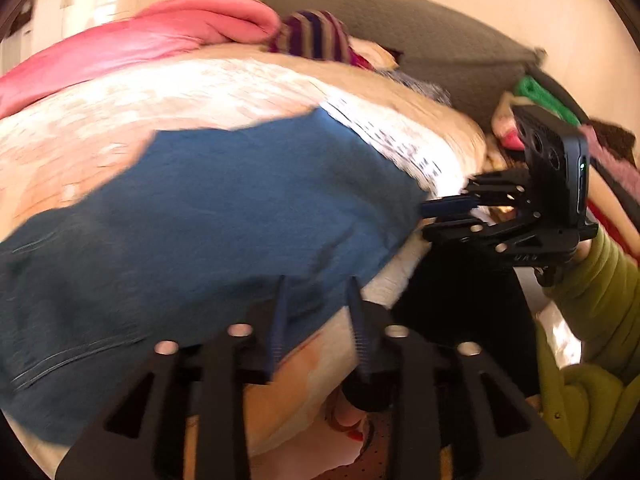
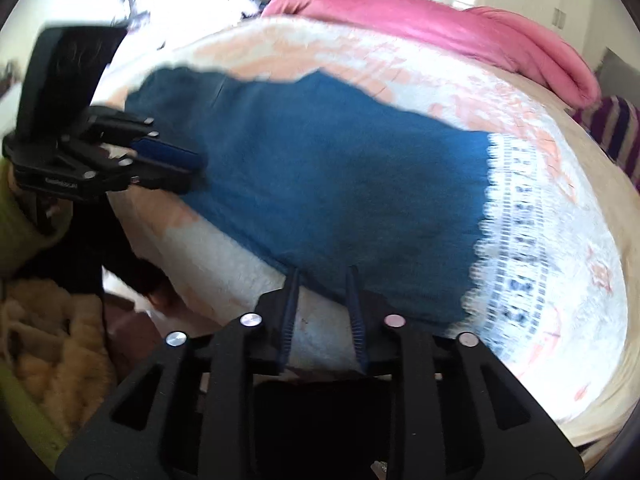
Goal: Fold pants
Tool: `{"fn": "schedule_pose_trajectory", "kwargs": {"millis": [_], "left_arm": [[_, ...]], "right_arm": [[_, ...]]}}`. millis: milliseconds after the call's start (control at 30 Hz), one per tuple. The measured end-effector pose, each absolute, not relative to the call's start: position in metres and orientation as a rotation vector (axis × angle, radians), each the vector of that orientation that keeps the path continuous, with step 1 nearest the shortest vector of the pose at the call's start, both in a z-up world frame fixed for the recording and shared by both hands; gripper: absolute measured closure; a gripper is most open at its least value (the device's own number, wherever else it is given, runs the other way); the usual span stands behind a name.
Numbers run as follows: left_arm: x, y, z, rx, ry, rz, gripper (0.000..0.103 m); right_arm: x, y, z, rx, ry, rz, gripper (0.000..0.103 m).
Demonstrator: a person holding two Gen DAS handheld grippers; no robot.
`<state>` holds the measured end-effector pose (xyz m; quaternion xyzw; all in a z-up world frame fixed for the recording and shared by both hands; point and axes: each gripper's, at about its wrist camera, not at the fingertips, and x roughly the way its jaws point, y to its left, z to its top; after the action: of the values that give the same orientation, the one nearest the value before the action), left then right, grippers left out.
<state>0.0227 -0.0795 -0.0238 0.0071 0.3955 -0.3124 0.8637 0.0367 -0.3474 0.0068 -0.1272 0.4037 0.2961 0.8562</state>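
Black linkage plates fill the bottom of each wrist view, and beyond them the ribbed blue fingers stand parted. On the left gripper (image 1: 316, 312) the jaws are apart with nothing between them; their tips sit just at the near hem of the blue pants (image 1: 208, 216), over the cloth but not pinching it. The right gripper (image 2: 322, 304) is likewise parted and empty, its tips at the same near edge further along.

Outward from both, the pants lie spread flat on the peach-and-white bedspread (image 2: 560, 240), long axis running across the views, parallel to the bed's near side. One end reaches the patterned lace band (image 2: 516, 216); the other lies beside the left gripper. A pink duvet (image 2: 440, 28) is bunched well beyond.

Each hand is nearest its own end of that near edge, so a fold away from the person, across the short axis, looks like the likely move; both would first need to close on the hem.
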Motion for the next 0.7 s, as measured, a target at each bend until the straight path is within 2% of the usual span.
{"fn": "schedule_pose_trajectory", "kwargs": {"millis": [33,100,167,267,400,433,467,500,567,600,700], "left_arm": [[0.021,-0.068,-0.018,0.0,0.812,-0.62,0.062],[0.019,-0.039,-0.007,-0.041,0.775,-0.519,0.052],[0.018,-0.009,0.002,-0.085,0.749,-0.395,0.047],[0.017,0.041,0.011,-0.145,0.727,-0.157,0.046],[0.023,0.085,-0.002,-0.243,0.812,0.021,0.045],[0.024,0.09,-0.006,-0.263,0.825,0.04,0.041],[0.026,0.096,-0.011,-0.291,0.841,0.058,0.029],[0.027,0.099,-0.016,-0.313,0.85,0.071,0.027],[0.029,0.1,-0.024,-0.343,0.859,0.053,0.029],[0.031,0.096,-0.028,-0.362,0.854,0.014,0.041],[0.036,0.088,-0.031,-0.315,0.853,0.019,0.058]], "right_arm": [[0.039,-0.355,0.011,-0.244,0.838,0.602,0.077],[0.045,-0.37,0.016,-0.192,0.821,0.543,0.072],[0.054,-0.382,0.016,-0.132,0.82,0.489,0.068],[0.066,-0.399,0.013,-0.066,0.838,0.397,0.065],[0.075,-0.411,0.004,-0.023,0.871,0.34,0.061],[0.074,-0.41,0.002,-0.022,0.88,0.334,0.06],[0.074,-0.41,0.0,-0.019,0.888,0.331,0.059],[0.075,-0.409,-0.004,-0.015,0.894,0.332,0.058],[0.075,-0.404,-0.011,-0.008,0.9,0.331,0.056],[0.075,-0.405,-0.012,-0.007,0.901,0.333,0.056],[0.076,-0.406,-0.013,-0.008,0.904,0.333,0.055]]}}
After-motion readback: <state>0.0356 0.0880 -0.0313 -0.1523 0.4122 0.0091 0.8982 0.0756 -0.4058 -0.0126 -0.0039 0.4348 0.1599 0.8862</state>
